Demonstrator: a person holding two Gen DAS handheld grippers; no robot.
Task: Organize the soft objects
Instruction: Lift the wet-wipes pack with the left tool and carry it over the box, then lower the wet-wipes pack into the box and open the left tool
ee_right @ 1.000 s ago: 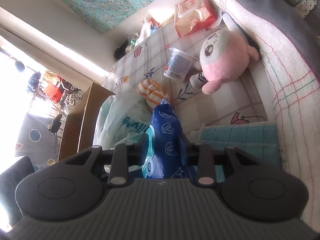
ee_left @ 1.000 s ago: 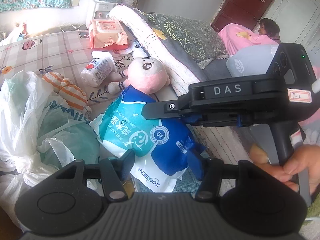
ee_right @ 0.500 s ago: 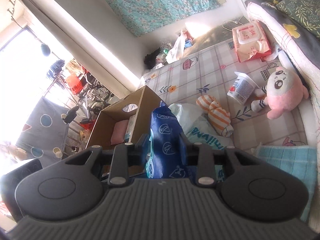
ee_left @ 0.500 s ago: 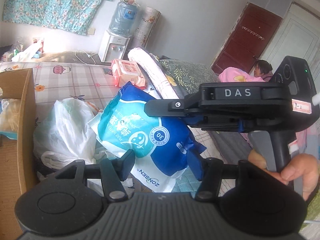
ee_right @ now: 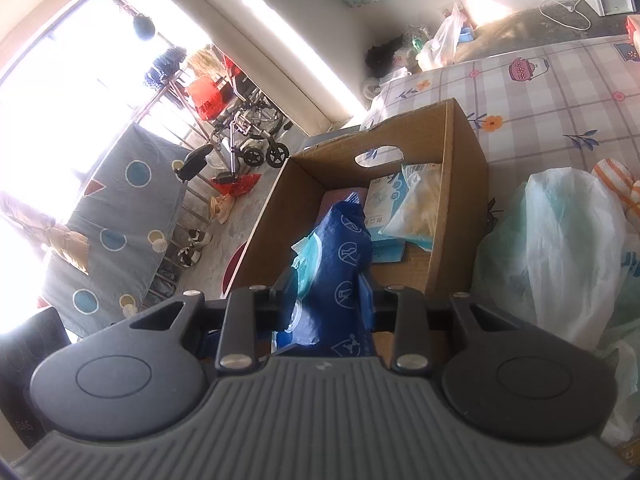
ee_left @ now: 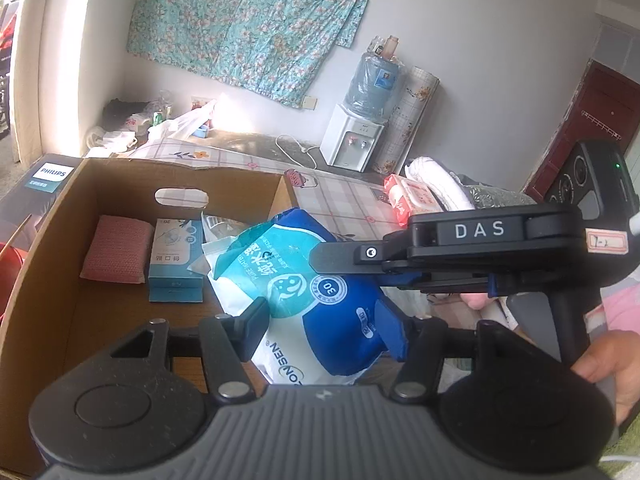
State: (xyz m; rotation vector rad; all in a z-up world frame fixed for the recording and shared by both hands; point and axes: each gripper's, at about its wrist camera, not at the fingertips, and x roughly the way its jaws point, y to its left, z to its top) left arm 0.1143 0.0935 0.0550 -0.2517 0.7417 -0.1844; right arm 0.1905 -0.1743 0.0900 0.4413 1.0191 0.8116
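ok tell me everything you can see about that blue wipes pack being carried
The blue wipes pack is a soft, crinkled plastic pouch, dark blue with a teal and white front, a round smiling-face logo and printed lettering. It hangs in the air above the open cardboard box. Both the left gripper and the right gripper have their jaws pressed on it. Nothing else visibly touches it.

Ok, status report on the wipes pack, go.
Left gripper and right gripper both clamped on wipes pack. Pack above cardboard box. Drop zone clear beside mask box.

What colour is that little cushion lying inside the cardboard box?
Pink, with a fine woven texture. The cushion shows best in the left wrist view, at the box's far left.
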